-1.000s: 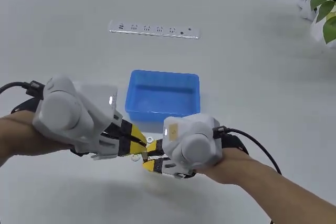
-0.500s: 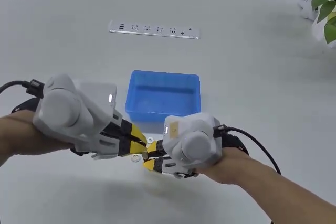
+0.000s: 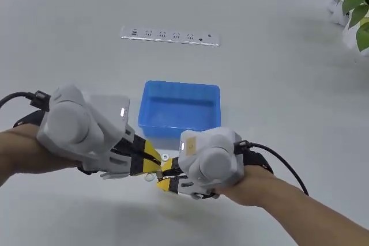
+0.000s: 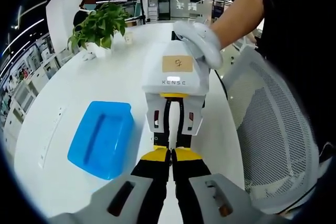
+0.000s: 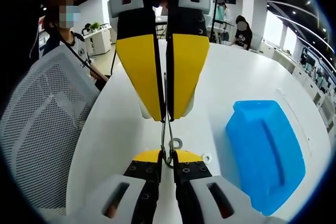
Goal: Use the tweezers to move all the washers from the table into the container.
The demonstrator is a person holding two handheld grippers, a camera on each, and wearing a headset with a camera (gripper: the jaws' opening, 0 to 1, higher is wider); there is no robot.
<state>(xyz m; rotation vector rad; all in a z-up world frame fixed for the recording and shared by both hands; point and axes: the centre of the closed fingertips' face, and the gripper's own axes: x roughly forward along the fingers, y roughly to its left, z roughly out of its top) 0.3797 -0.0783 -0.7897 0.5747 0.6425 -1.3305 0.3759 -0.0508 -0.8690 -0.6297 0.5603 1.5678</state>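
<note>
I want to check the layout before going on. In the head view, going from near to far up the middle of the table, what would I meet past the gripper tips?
Washer → blue container → white power strip.

The container [image 3: 180,108] is a shallow blue rectangular tub, open side up on the table [image 3: 271,73]. Two small silvery washers [image 5: 177,143] lie flat near its front wall, not touching it. The thin metal tweezers [image 5: 166,124] stretch between the left gripper [image 5: 164,118] and the right gripper [image 5: 167,157], pinched by both.
</note>
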